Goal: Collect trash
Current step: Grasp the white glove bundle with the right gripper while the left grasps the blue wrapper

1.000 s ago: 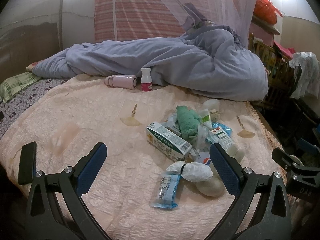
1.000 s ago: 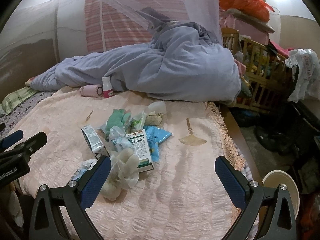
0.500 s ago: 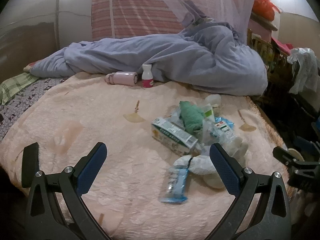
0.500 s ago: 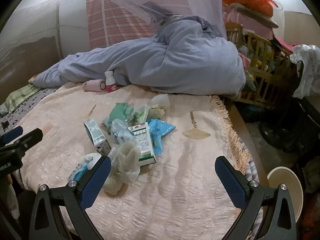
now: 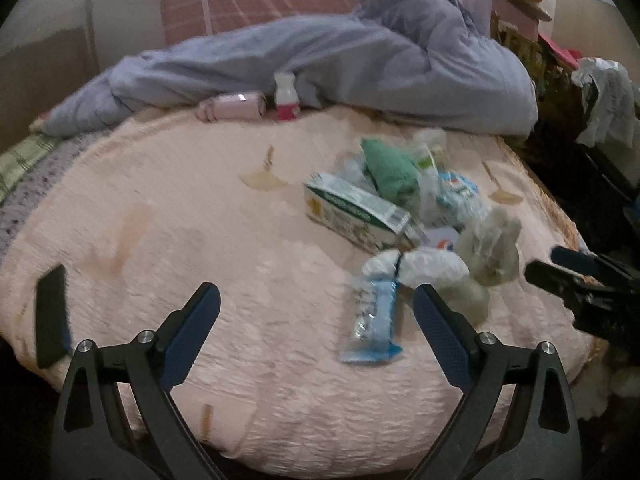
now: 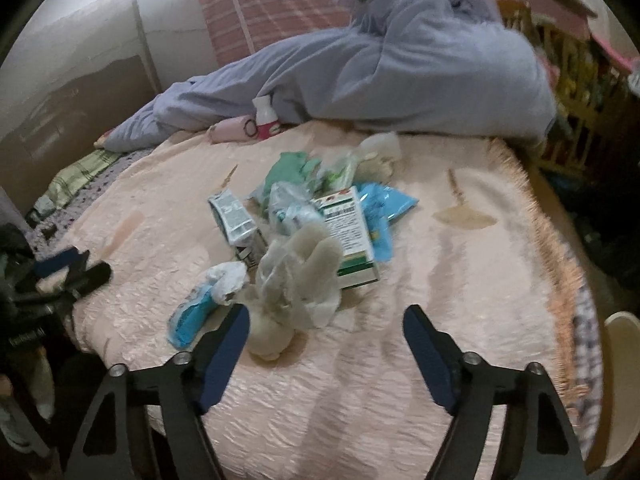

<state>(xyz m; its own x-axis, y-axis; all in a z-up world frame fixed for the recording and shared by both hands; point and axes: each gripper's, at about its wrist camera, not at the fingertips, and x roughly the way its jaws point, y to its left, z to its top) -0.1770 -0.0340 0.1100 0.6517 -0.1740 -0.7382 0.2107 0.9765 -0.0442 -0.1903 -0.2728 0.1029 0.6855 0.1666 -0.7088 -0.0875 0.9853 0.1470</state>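
— While the trash pile (image 6: 316, 224) sits at the centre of the frame on the pink bedspread (image 6: 440, 288), how much of the collecting looks done?

— None that shows. A milk carton (image 5: 356, 212), a green cloth (image 5: 390, 168), a blue wrapper (image 5: 372, 320), a white wad (image 5: 416, 268), a crumpled plastic bag (image 6: 300, 276) and a printed box (image 6: 348, 236) all lie together on the bed. No bin or sack can be made out with certainty, so everything appears left to gather.

— And the two grippers?

— Both are spread wide and hold nothing. The left gripper (image 5: 316, 320), low in its frame, hovers over the bedspread; its right finger (image 5: 440, 324) shows just beside the blue wrapper and below the white wad, though contact cannot be told through the blur. The right gripper (image 6: 326, 340), also low in frame, has its left finger (image 6: 224, 352) near the plastic bag, apparently short of it.

— Anything else on the bed?

— A pink flask (image 5: 236, 106) and a small white bottle (image 5: 286, 98) rest at upper centre against the grey-blue quilt (image 5: 360, 60), well apart from the pile.
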